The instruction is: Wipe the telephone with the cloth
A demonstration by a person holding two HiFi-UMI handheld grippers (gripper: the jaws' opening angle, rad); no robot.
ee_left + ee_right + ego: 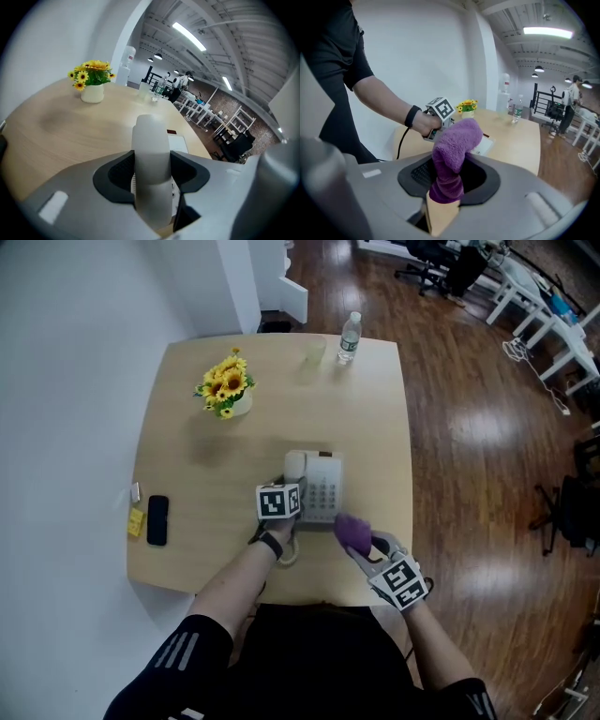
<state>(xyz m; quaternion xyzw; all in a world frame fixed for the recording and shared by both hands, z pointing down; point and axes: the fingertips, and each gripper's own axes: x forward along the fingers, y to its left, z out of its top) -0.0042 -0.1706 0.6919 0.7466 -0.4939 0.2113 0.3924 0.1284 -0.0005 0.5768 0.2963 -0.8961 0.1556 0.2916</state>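
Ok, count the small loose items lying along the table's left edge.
3. A flat black rectangular mobile phone; a small yellow block beside it, nearer the edge of the light wooden table; a small white item just beyond the yellow one. None seems hidden.

Your white telephone lies flat in front of you, its handset clamped in your left gripper. Your fuzzy purple cloth stands bunched in your right gripper, beside its near right corner.

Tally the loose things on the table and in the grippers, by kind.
Telephone: 1
Purple cloth: 1
Sunflower pot: 1
Water bottle: 1
Clear cup: 1
Black mobile phone: 1
Yellow item: 1
Small white item: 1
Total: 8
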